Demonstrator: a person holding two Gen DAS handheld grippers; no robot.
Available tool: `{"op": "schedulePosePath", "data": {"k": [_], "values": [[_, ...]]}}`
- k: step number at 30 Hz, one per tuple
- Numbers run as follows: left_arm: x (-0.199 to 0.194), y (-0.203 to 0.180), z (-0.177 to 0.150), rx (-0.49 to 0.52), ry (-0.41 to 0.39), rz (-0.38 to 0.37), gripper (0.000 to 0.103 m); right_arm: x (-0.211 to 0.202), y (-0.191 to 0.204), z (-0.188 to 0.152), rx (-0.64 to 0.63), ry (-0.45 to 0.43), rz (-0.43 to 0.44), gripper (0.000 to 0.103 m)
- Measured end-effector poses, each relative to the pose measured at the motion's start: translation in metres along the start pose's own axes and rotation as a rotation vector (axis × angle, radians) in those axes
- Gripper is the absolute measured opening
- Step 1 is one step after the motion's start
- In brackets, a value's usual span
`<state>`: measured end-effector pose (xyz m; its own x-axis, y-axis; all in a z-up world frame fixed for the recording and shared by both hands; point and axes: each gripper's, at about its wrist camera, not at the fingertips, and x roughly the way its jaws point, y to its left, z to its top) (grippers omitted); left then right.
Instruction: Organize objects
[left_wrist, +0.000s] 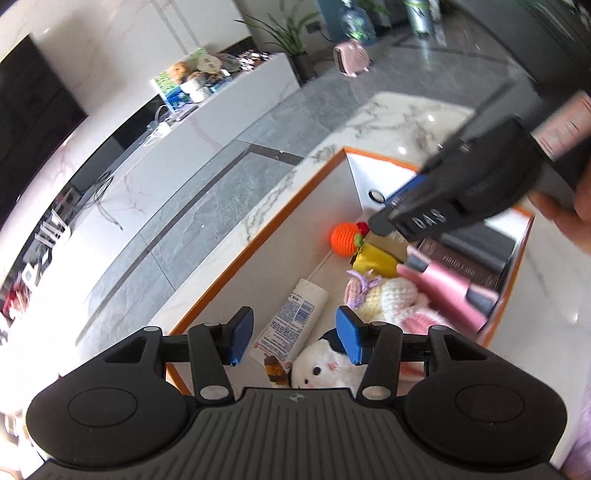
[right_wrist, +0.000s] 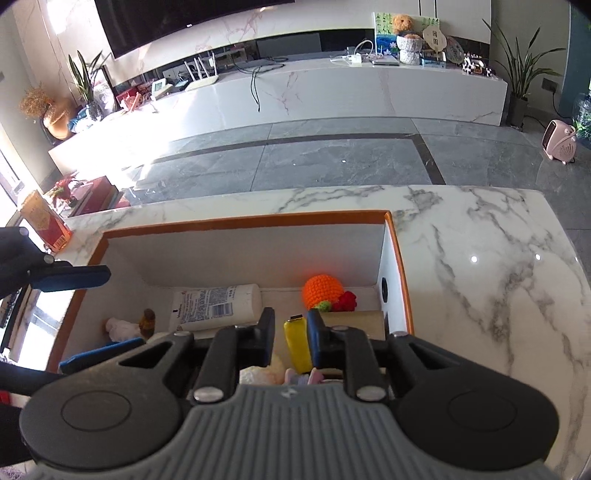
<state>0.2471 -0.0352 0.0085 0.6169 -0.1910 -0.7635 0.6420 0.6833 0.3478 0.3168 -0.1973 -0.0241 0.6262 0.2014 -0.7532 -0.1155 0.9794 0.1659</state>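
Note:
An orange-rimmed white box stands on the marble table. In it lie a white lotion tube, an orange crochet ball, a yellow pouch, crochet dolls, a white plush animal and a pink case. My left gripper is open and empty over the tube and plush. My right gripper hangs over the box, jaws a little apart, the yellow pouch between the fingers below them. It also shows in the left wrist view.
Dark books lie at the box's far side. A marble table spreads to the right of the box. A red-and-gold box stands at the table's left corner. Beyond are a grey floor, a long white cabinet and a pink heater.

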Motion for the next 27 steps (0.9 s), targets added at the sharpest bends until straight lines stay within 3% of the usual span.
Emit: {"op": "schedulePosePath", "data": {"k": [3,7,14,17,22,27], "values": [[-0.027,0.008,-0.002,-0.112,-0.059,0.019,0.059,-0.032,0.007,-0.011,-0.024,-0.055,0.015,0.022],[-0.068,0.015,-0.009,-0.239,-0.174,0.061,0.059,-0.074,0.014,-0.027,-0.039,-0.138,0.042,0.034],[-0.126,0.006,-0.020,-0.386,-0.337,0.125,0.077,-0.143,0.028,-0.060,-0.056,-0.277,0.095,0.050],[-0.138,-0.007,-0.026,-0.395,-0.352,0.170,0.086,-0.167,0.033,-0.073,-0.060,-0.333,0.103,0.057],[-0.146,-0.029,-0.038,-0.434,-0.336,0.259,0.088,-0.199,0.037,-0.099,-0.058,-0.432,0.137,0.064],[-0.158,-0.041,-0.055,-0.553,-0.356,0.292,0.093,-0.220,0.043,-0.120,-0.060,-0.488,0.146,0.070]]}}
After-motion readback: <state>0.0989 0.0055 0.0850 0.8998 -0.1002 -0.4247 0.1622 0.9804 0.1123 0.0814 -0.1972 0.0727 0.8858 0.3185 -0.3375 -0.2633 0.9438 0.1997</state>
